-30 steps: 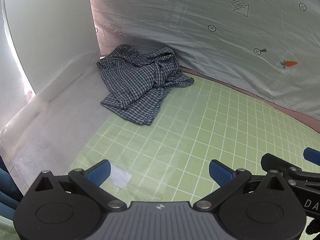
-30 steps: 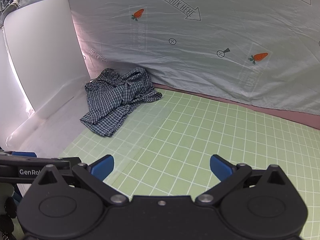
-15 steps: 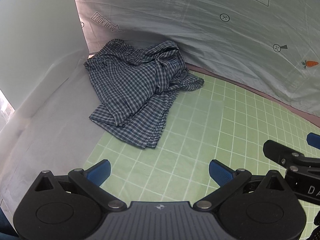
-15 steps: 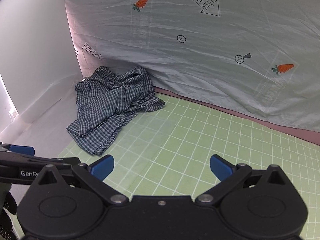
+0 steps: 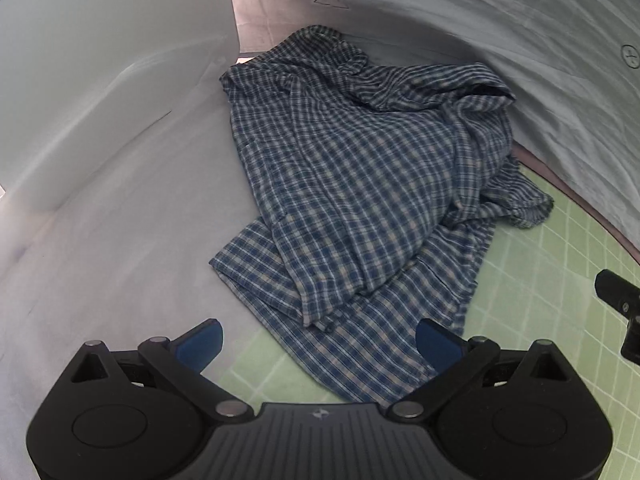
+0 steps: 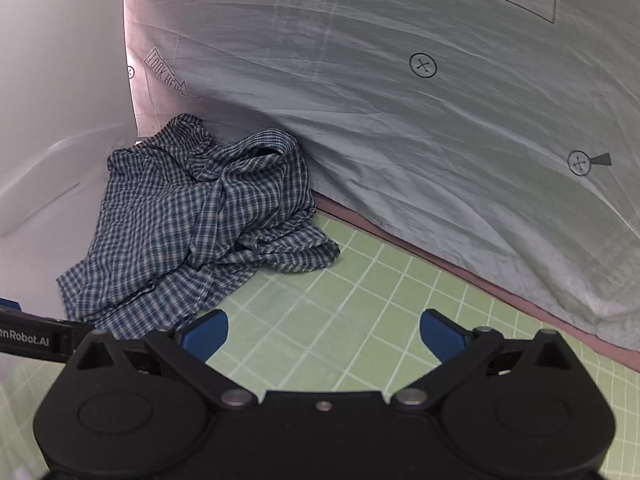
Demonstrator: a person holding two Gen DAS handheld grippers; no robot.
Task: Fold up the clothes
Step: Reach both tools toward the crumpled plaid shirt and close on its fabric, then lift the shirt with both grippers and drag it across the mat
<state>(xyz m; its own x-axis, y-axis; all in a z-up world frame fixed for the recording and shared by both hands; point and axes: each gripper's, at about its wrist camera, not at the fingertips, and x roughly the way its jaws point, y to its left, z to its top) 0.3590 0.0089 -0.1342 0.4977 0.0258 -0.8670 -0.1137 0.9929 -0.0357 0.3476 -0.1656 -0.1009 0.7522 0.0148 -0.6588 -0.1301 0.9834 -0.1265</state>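
My left claw [image 5: 318, 340]: spread wide, empty, straddling the near hem.
My right claw [image 6: 324, 332]: wide too, holding nothing, over green mat [image 6: 360, 288].
Plaid shirt [image 5: 360, 184]: crumpled at 12 o'clock, against the backdrop sheet [image 6: 400, 120].
Doing it well: I'd pinch one hem layer only, then drag toward 6 o'clock.

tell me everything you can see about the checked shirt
The checked shirt is a thin woven garment in a blue, navy and white plaid. It lies unfolded in a crumpled heap in the back corner, against the printed sheet, partly on the green grid mat. Neither open gripper touches it.
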